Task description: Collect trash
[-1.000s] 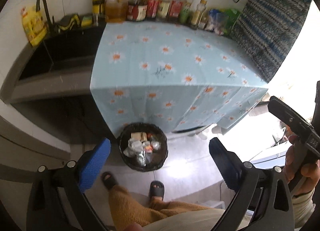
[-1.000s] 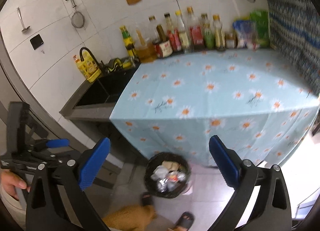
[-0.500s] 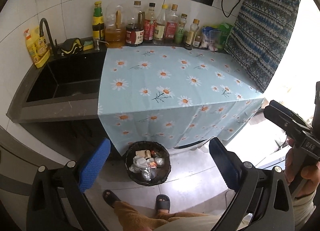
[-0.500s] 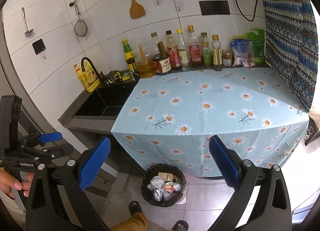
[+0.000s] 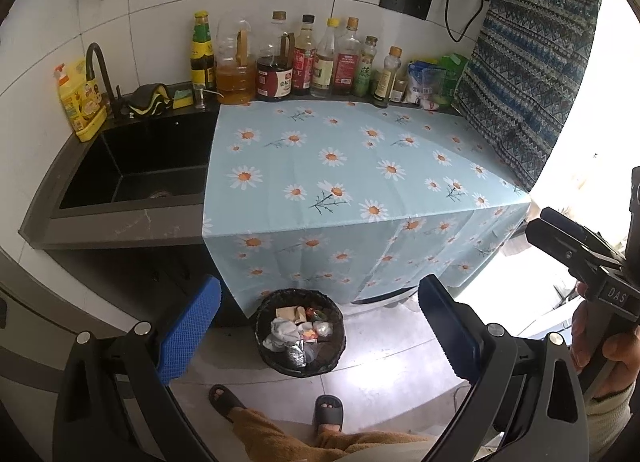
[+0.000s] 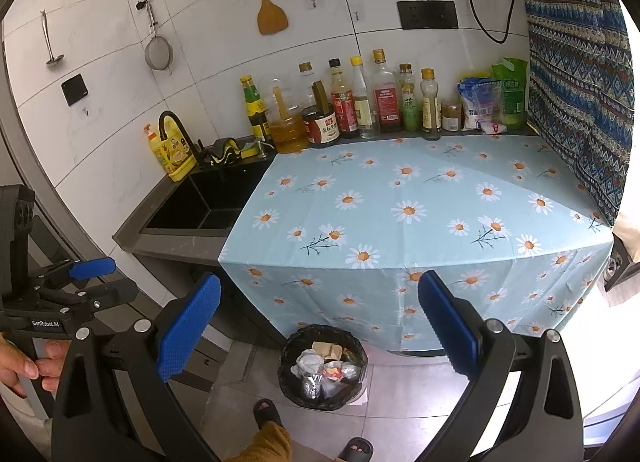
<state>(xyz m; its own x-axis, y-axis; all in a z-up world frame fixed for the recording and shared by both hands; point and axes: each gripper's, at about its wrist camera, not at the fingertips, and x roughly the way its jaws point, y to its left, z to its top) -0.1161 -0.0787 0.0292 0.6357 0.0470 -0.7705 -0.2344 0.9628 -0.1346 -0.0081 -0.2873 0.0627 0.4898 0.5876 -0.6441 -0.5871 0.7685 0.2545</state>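
While both the left gripper (image 5: 320, 336) and right gripper (image 6: 320, 328) gape wide and empty, the trash-filled bin (image 5: 300, 332) sits on the floor at six o'clock below the daisy tablecloth (image 5: 340, 169).

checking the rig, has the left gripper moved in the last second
Yes. The left gripper has tilted up: the bottles sit lower in its view, with more wall above them.

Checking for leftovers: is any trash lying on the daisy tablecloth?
No, the tablecloth is bare; trash shows only in the bin.
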